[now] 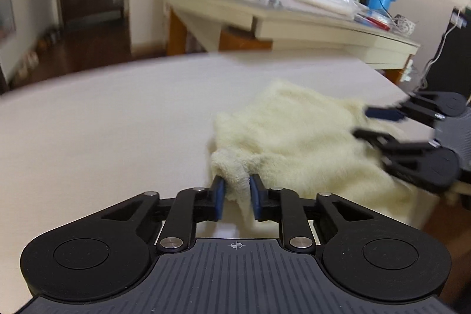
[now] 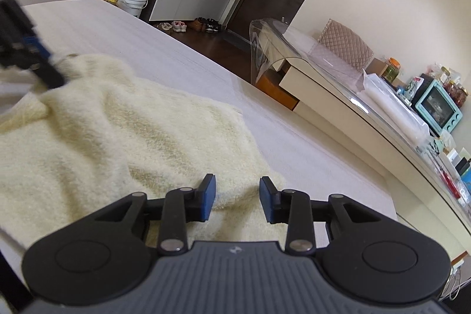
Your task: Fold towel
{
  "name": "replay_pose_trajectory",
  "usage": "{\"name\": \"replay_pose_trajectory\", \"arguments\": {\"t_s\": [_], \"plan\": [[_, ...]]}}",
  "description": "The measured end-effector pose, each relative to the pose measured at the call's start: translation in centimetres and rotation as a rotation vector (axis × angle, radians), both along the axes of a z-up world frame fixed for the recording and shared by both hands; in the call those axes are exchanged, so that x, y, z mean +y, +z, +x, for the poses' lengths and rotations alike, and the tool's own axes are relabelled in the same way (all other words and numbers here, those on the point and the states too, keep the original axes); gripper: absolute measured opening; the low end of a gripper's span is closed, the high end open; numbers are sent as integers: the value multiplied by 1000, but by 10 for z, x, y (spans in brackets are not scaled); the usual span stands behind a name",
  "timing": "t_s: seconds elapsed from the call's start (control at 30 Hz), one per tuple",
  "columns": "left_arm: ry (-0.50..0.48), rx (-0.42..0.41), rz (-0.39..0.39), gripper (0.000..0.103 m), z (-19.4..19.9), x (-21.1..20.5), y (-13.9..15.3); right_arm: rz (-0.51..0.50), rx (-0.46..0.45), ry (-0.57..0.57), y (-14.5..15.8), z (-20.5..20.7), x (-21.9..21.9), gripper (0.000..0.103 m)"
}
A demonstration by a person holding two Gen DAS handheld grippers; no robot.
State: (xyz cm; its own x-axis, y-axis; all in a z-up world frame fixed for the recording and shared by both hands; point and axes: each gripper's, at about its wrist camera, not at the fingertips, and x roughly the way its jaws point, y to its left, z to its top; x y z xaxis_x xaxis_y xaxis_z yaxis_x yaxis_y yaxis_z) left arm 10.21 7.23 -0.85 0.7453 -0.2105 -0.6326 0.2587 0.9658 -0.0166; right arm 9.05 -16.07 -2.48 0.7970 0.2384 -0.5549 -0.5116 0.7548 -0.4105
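Now both tongs meet the cream towel [image 1: 297, 134] on the white surface [image 1: 103, 119].
Left tongs [image 1: 238, 196] pinch a bunched corner; right tongs [image 2: 237, 197], at three o'clock, stand apart, empty, over an edge.

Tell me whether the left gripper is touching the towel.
Touching. The left wrist view shows the left gripper with both blue pads pressed against a bunched corner of the cream towel pinched between them.
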Motion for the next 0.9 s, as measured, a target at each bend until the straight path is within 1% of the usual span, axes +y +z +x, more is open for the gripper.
{"name": "replay_pose_trajectory", "arguments": {"t_s": [0.03,0.07,0.1,0.13,0.2,0.27,0.3,0.37,0.43,0.47,0.53,0.57,0.67,0.7,0.77,0.87,0.9], "plan": [[-12,-74,60,18,3,-8,5,4,1,-5,0,-1,-1,36],[-10,-107,112,18,7,-13,7,7,1,-11,0,-3,-2,36],[-7,-121,153,18,10,-15,8,7,1,-15,-1,-3,-2,36],[-5,-109,179,18,12,-14,7,7,4,-17,0,-4,-2,36],[0,-80,223,31,15,-10,6,7,15,-15,1,-8,-2,36],[16,-21,214,30,12,0,3,8,39,-10,4,-12,-2,36],[32,27,194,33,6,11,1,10,52,-9,5,-12,-2,36],[48,73,192,34,-2,23,-3,21,81,-5,8,-9,-3,36],[82,81,190,34,-10,34,-3,59,108,2,14,-2,-5,39],[100,80,159,34,-12,40,-2,86,107,5,17,1,-6,42],[125,72,91,35,-9,48,3,102,85,10,19,11,-4,43],[134,62,43,36,-4,51,7,106,72,12,20,15,-2,44],[106,47,-38,39,14,44,16,105,50,26,20,33,6,45],[93,46,-53,40,21,40,18,101,44,32,20,38,9,45],[58,47,-47,40,34,27,21,93,40,39,19,47,15,45],[33,68,-16,36,49,15,17,93,41,61,18,55,21,45],[25,77,-17,36,54,12,16,92,41,67,18,57,23,45]]}}
